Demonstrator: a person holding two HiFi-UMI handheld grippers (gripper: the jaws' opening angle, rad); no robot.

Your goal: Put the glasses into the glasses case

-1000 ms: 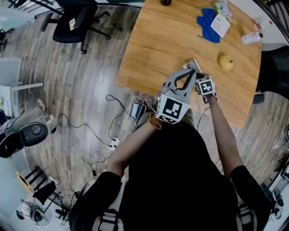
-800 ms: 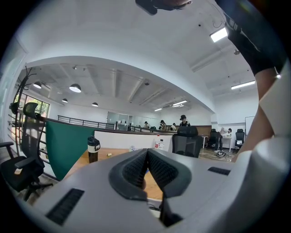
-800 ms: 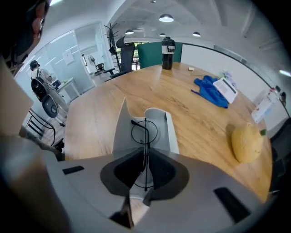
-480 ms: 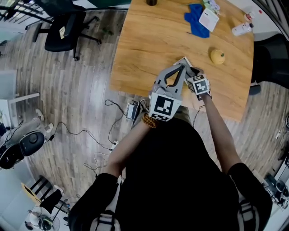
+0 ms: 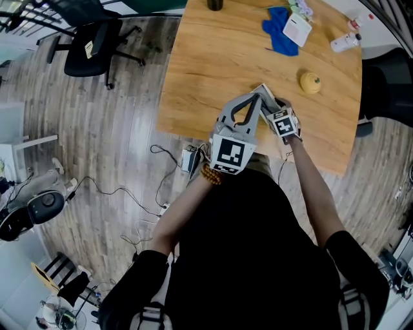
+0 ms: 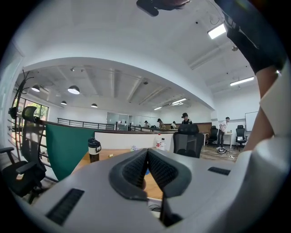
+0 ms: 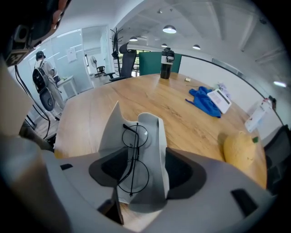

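An open pale grey glasses case [image 7: 154,129] lies on the wooden table [image 5: 213,71] near its front edge. Round black wire-framed glasses [image 7: 134,154] rest folded inside it. My right gripper [image 7: 145,169] points steeply down over the case. Its jaws have just been opening and now stand wide, with case and glasses between them and the pads off the glasses. In the head view the case [image 5: 263,90] peeks out past both grippers. My left gripper [image 5: 259,98] is held level just left of the case, its jaws shut on nothing [image 6: 146,157].
A yellow fruit [image 5: 310,82] lies right of the case. A blue cloth [image 5: 279,29], a white booklet [image 5: 298,27], a small bottle [image 5: 342,42] and a dark cup [image 5: 215,4] sit at the far end. An office chair [image 5: 90,45] and cables [image 5: 193,155] are on the floor.
The head view has shifted a little, so the table sits further left in the picture. Both grippers stay at the case by the table's front edge.
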